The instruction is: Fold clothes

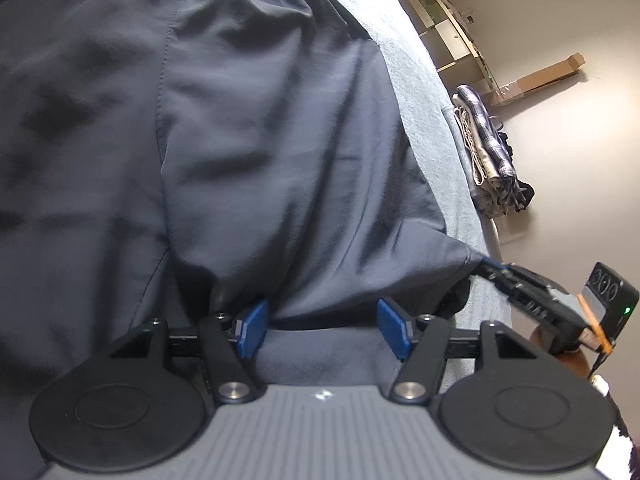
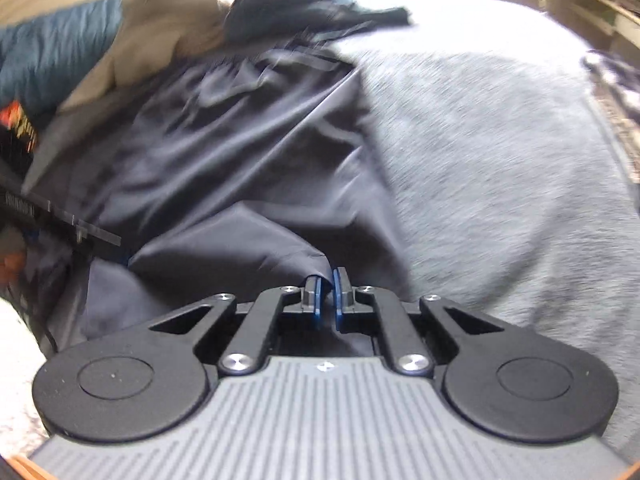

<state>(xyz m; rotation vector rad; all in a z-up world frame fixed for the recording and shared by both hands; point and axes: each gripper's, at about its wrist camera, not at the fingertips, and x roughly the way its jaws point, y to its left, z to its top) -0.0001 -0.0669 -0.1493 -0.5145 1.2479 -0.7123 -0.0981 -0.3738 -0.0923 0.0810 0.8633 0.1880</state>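
Observation:
A dark navy garment (image 1: 240, 140) lies spread over a grey blanket (image 1: 404, 72) on a bed. My left gripper (image 1: 322, 326) is at the garment's near hem. Its blue pads (image 1: 252, 326) stand wide apart, with the hem lying between them and not pinched. My right gripper (image 2: 326, 292) is shut on the garment's near corner (image 2: 316, 264), and the blurred cloth (image 2: 224, 160) stretches away from it. In the left wrist view the right gripper (image 1: 486, 266) is at the right, pulling that corner into a taut point over the bed's edge.
A stack of folded clothes (image 1: 488, 152) sits at the bed's right edge. Beyond it are bare floor, a shelf unit (image 1: 448, 28) and a long cardboard box (image 1: 548, 76). Unfolded clothes (image 2: 160, 20) and a blue cloth (image 2: 52, 52) are heaped at the far left.

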